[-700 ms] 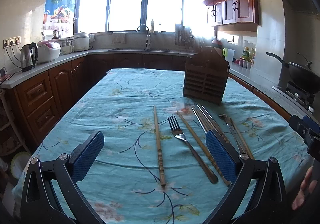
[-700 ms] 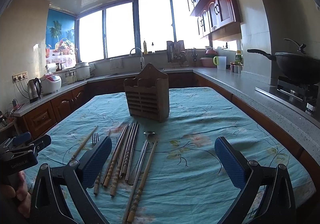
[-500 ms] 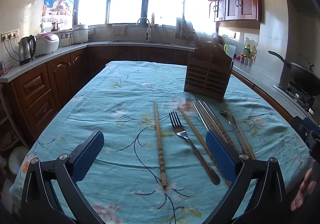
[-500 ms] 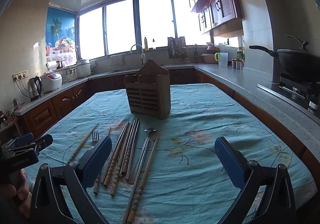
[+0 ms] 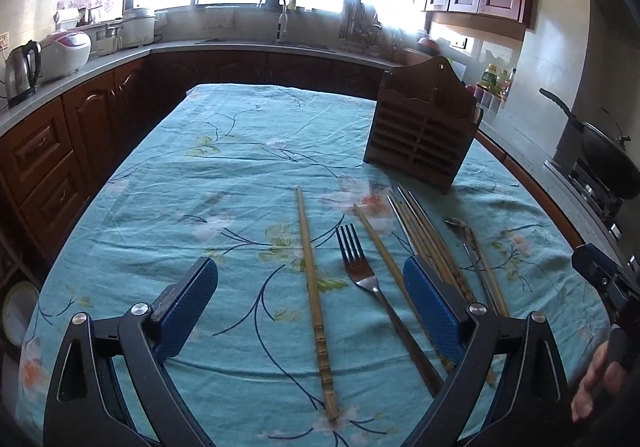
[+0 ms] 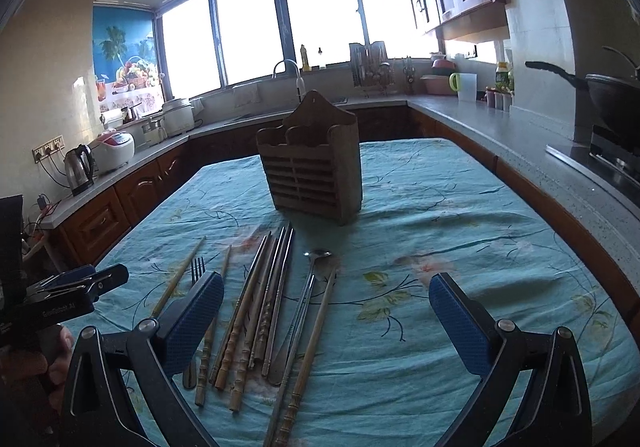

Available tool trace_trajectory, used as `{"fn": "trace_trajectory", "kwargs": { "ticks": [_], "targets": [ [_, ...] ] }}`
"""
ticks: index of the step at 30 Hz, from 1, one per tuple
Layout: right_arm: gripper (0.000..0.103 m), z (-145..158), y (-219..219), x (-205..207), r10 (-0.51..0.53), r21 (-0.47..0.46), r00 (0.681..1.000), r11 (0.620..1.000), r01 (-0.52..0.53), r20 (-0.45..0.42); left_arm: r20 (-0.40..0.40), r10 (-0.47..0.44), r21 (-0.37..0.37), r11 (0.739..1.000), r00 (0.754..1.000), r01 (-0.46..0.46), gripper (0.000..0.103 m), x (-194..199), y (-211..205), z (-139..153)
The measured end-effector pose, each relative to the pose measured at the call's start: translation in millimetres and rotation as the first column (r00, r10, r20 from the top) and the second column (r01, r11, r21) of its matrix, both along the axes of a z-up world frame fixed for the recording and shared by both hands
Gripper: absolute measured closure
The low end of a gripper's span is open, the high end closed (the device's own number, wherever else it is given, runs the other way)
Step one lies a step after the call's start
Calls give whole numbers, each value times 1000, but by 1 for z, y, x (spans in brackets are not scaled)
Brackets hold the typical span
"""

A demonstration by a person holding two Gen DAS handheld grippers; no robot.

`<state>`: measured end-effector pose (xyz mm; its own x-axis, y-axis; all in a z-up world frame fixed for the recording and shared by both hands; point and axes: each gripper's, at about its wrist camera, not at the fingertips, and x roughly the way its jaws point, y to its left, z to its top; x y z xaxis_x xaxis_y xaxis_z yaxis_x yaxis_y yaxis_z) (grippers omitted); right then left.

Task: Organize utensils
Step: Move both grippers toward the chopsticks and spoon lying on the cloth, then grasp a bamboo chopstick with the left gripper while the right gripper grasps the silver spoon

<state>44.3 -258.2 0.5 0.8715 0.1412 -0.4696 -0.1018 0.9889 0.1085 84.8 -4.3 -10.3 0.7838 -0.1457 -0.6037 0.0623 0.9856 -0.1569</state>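
A brown wooden utensil holder stands upright on the teal tablecloth; it also shows in the right wrist view. In front of it lie a single wooden chopstick, a steel fork, a bundle of chopsticks and a steel spoon. My left gripper is open above the single chopstick and the fork. My right gripper is open and empty above the spoon and one chopstick.
Dark wood cabinets and a grey counter run around the table. A kettle and a rice cooker stand on the left, a sink tap at the back, a black wok on the stove at the right.
Both grippers have moved forward and lower over the utensils, so the utensils and the holder look larger. Nothing on the table has moved.
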Motion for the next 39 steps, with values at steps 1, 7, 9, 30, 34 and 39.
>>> {"fn": "trace_trajectory", "kwargs": {
  "ticks": [1, 7, 9, 30, 34, 39],
  "targets": [
    [3, -1, 0, 6, 10, 7, 1000, 1000, -10, -13, -17, -3, -1, 1000, 1000, 3, 11, 6, 1, -1],
    [29, -9, -5, 51, 25, 31, 992, 999, -21, -127, -90, -7, 8, 1000, 996, 8, 24, 44, 1, -4],
    [36, -13, -5, 64, 37, 57, 985, 998, -28, -166, -118, -10, 16, 1000, 993, 12, 30, 57, 0, -7],
    [94, -61, 26, 151, 102, 65, 896, 995, -82, -432, -316, -70, 148, 981, 946, 122, 77, 149, -23, -47],
    [98, -57, 21, 151, 113, 84, 901, 993, -85, -418, -321, -104, 107, 984, 941, 145, 97, 151, -19, -45],
    [99, -37, 17, 140, 129, 119, 923, 989, -92, -364, -280, -110, 62, 989, 954, 132, 98, 139, -12, -27]
  ]
}}
